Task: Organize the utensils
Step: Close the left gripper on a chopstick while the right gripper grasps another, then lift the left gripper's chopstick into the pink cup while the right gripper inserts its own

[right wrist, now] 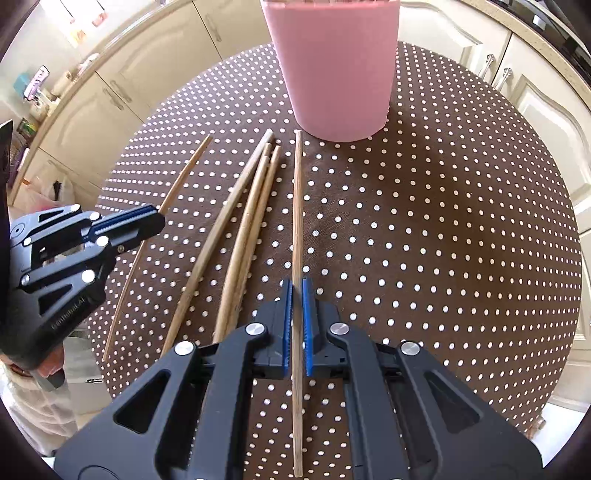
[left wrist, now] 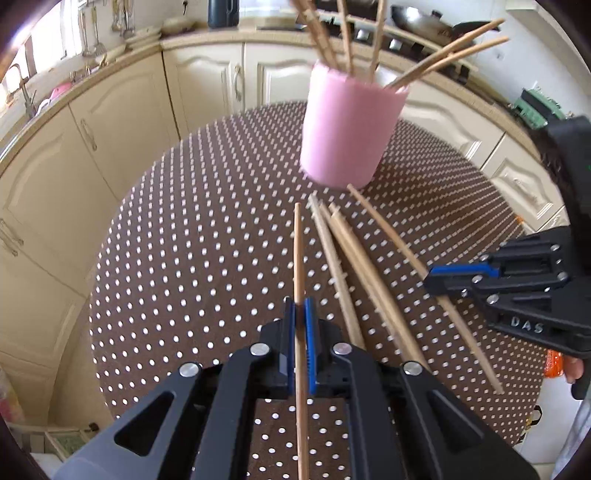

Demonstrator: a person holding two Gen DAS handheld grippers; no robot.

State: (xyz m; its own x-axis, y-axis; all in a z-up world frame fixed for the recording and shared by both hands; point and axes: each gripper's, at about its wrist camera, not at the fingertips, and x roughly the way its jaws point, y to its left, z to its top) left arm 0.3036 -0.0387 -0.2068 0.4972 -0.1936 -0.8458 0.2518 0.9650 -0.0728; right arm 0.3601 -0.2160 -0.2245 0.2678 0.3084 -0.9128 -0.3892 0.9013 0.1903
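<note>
A pink cup [left wrist: 345, 129] holding several wooden chopsticks stands on the brown polka-dot table [left wrist: 184, 240]; it also shows in the right wrist view [right wrist: 336, 70]. My left gripper [left wrist: 300, 306] is shut on one chopstick [left wrist: 298, 251], held a little above the table. My right gripper [right wrist: 297, 288] is shut on another chopstick [right wrist: 297, 206] that points at the cup's base. Three loose chopsticks [right wrist: 240, 225] lie between the two grippers. The right gripper appears at the right of the left wrist view [left wrist: 439, 280], and the left gripper at the left of the right wrist view [right wrist: 155, 221].
Cream kitchen cabinets [left wrist: 92, 147] and a counter curve around the far side of the round table. A sink and dishes [left wrist: 55, 92] sit at far left, a stove with a pan [left wrist: 421, 22] at far right. The table edge drops off at left.
</note>
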